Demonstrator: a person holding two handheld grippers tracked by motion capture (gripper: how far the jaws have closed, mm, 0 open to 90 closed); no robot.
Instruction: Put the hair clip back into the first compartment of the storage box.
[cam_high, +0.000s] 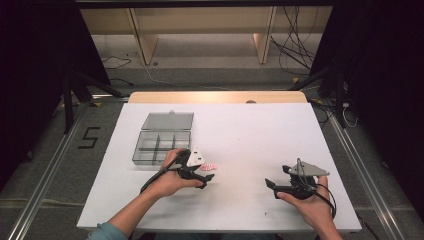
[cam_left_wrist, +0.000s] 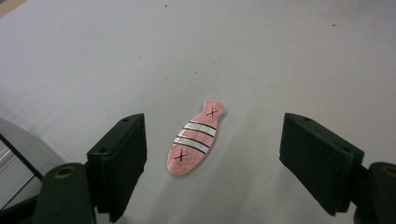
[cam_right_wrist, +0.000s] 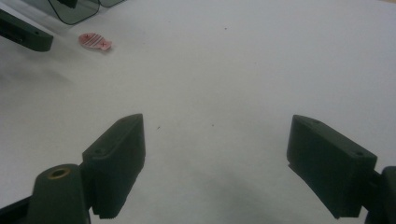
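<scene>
A small pink fish-shaped piece (cam_left_wrist: 194, 139) with white stripes and two black crosses lies flat on the white table. In the high view the fish piece (cam_high: 210, 166) sits just right of my left gripper (cam_high: 207, 178). The left gripper (cam_left_wrist: 212, 158) is open, its jaws spread wide on either side of the fish without touching it. My right gripper (cam_high: 272, 188) is open over bare table at the right, with nothing between its jaws (cam_right_wrist: 215, 163). From there the fish piece (cam_right_wrist: 95, 41) lies far off at the upper left.
A clear grey compartment box (cam_high: 162, 146) with its lid (cam_high: 167, 121) folded back stands behind the left hand. The table's front edge (cam_high: 220, 229) runs close to both forearms. Cables and wooden furniture legs lie on the floor beyond the table.
</scene>
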